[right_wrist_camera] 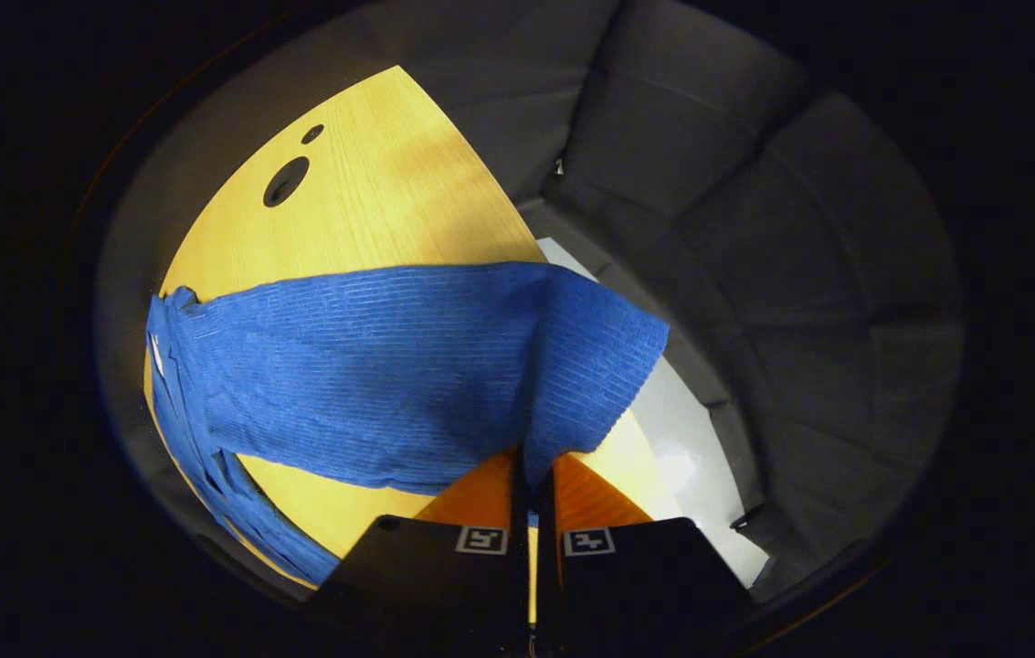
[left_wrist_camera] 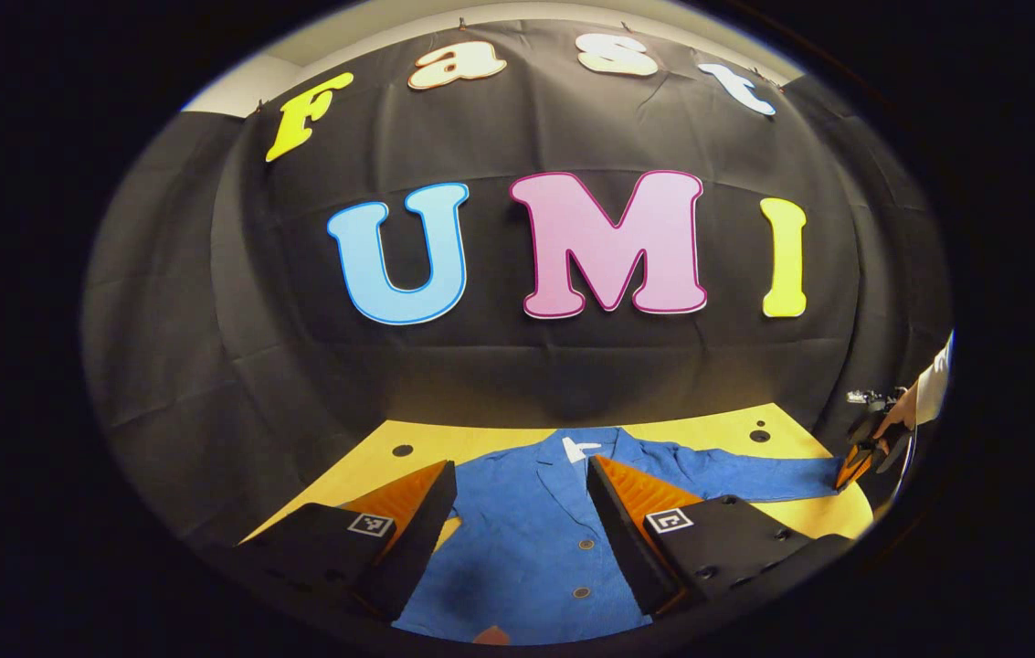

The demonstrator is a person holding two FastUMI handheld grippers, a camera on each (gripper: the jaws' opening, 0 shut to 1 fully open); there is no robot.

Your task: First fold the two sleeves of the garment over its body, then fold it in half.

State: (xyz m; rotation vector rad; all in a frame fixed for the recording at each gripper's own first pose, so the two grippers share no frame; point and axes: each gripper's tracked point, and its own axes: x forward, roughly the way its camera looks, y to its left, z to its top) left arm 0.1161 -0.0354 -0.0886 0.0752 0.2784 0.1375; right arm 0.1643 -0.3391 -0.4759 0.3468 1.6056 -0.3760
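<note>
The left gripper (left_wrist_camera: 522, 512), fingers spread wide, hovers over a blue buttoned cardigan (left_wrist_camera: 526, 539) lying flat on the yellow table (left_wrist_camera: 371, 466), collar toward the far edge. The right gripper (right_wrist_camera: 533, 489) pinches the sleeve (right_wrist_camera: 389, 366), stretched sideways toward the table's side edge.

No words, numbers or brand names can be read on any object here. The left gripper (left_wrist_camera: 522, 464) carries a small square black-and-white coded marker (left_wrist_camera: 371, 525) on each finger, a pattern rather than writing. The right gripper (right_wrist_camera: 531, 461) bears two like markers (right_wrist_camera: 480, 539). The white neck tag (left_wrist_camera: 579, 448) at the far collar of the blue garment (left_wrist_camera: 526, 548) is too small to read.
</note>
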